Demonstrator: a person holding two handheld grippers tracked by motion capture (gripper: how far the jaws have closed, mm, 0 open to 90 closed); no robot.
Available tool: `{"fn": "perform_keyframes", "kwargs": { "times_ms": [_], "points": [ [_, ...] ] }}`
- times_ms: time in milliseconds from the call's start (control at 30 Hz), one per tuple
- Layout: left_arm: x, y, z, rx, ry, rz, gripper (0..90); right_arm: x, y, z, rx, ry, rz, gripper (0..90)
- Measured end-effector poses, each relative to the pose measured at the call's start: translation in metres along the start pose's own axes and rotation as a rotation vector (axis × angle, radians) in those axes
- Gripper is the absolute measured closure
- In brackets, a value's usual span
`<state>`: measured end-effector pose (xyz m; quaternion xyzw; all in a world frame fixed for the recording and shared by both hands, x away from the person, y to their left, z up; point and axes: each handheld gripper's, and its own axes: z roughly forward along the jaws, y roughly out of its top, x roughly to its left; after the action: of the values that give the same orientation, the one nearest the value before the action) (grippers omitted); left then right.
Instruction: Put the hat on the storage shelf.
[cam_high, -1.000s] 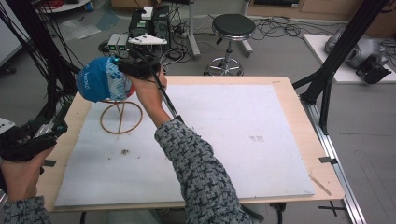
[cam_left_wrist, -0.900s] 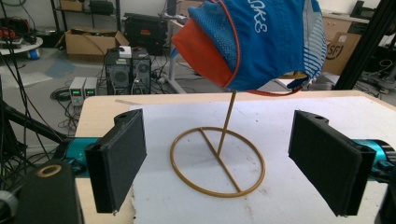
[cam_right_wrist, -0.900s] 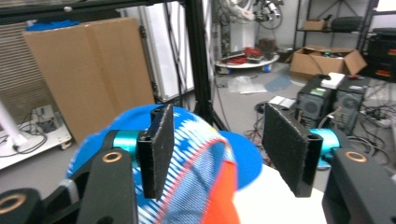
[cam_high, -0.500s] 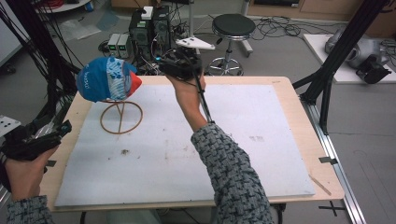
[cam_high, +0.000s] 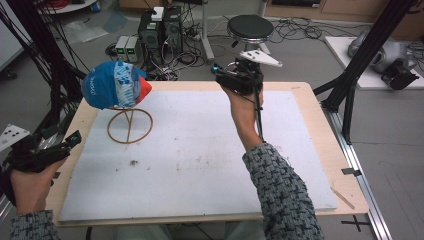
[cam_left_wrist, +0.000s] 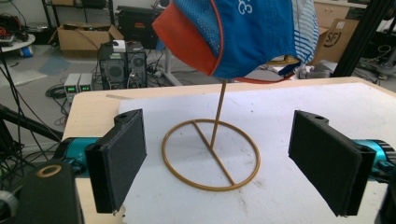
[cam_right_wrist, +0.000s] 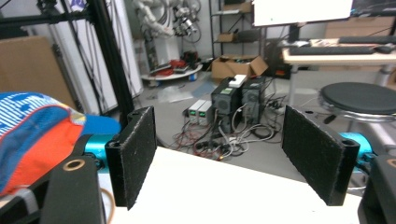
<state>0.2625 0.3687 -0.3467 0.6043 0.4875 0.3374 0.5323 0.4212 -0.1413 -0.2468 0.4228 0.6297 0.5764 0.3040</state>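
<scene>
Sitting on a wire stand (cam_high: 129, 125) near the table's (cam_high: 300, 95) far left corner, the cap (cam_high: 114, 84) is blue with an orange peak. Well apart from it at the far edge, the right gripper (cam_high: 231, 76) has just been opening its jaws, nothing between them. The left gripper (cam_high: 70, 141) hovers at the left edge, jaws wide apart and empty, pointing at the stand.
</scene>
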Motion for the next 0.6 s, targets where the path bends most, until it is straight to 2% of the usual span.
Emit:
{"fn": "perform_keyframes", "kwargs": {
  "times_ms": [233,400,600],
  "points": [
    [0.000,0.001,-0.001,-0.004,0.002,0.000,19.1,-0.024,-0.010,-0.030,0.006,-0.053,-0.019,23.4],
    [-0.002,0.001,0.000,0.001,-0.002,0.006,19.1,-0.040,-0.018,-0.052,-0.010,-0.084,-0.002,21.8],
    [-0.003,0.001,0.001,-0.001,-0.002,0.004,18.8,-0.056,-0.036,-0.077,-0.016,-0.126,-0.012,21.2]
  ]
}}
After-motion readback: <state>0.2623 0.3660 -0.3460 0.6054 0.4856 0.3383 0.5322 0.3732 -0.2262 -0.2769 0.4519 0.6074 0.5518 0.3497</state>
